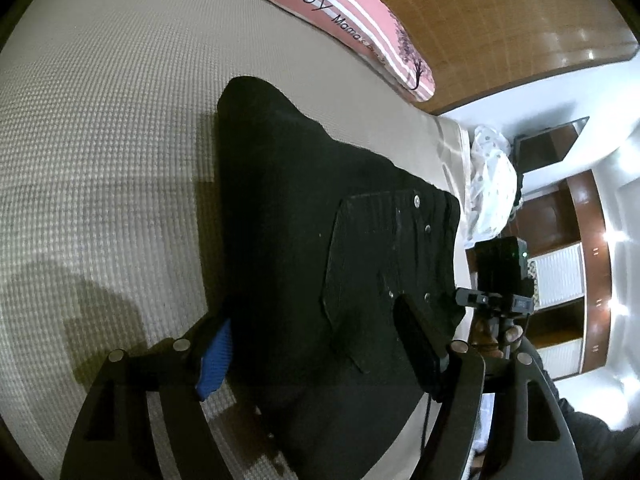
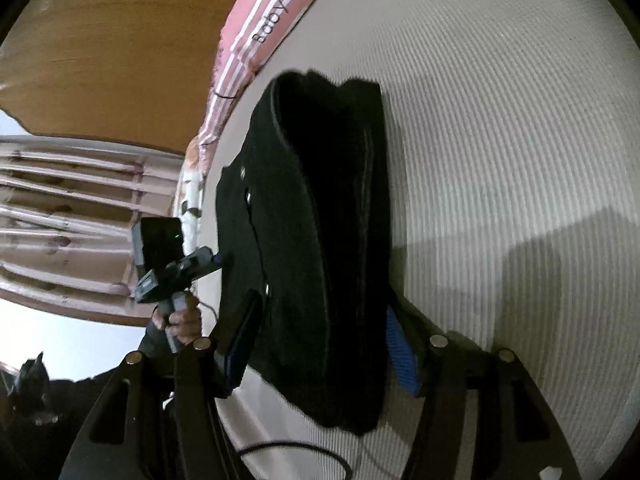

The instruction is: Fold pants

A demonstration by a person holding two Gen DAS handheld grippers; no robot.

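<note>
Black pants (image 1: 304, 216) lie folded into a thick stack on the beige waffle bedspread (image 1: 100, 140), back pocket and rivets up. My left gripper (image 1: 316, 356) is open, its blue pad (image 1: 216, 354) left of the stack and its dark finger (image 1: 420, 344) on the pocket side, the pants between the jaws. In the right wrist view the pants (image 2: 320, 240) also sit between the open jaws of my right gripper (image 2: 324, 356), blue pad (image 2: 402, 350) on the right. Each view shows the other gripper beside the waistband edge: the right one (image 1: 500, 280), the left one (image 2: 172, 260).
A pink striped pillow (image 1: 352, 16) marked "Baby" lies along the wooden headboard (image 1: 500, 12). White spotted cloth (image 1: 490, 184) sits past the bed edge. Curtains (image 2: 68, 216) hang beyond the bed. A cable (image 2: 288, 450) runs near the bed edge.
</note>
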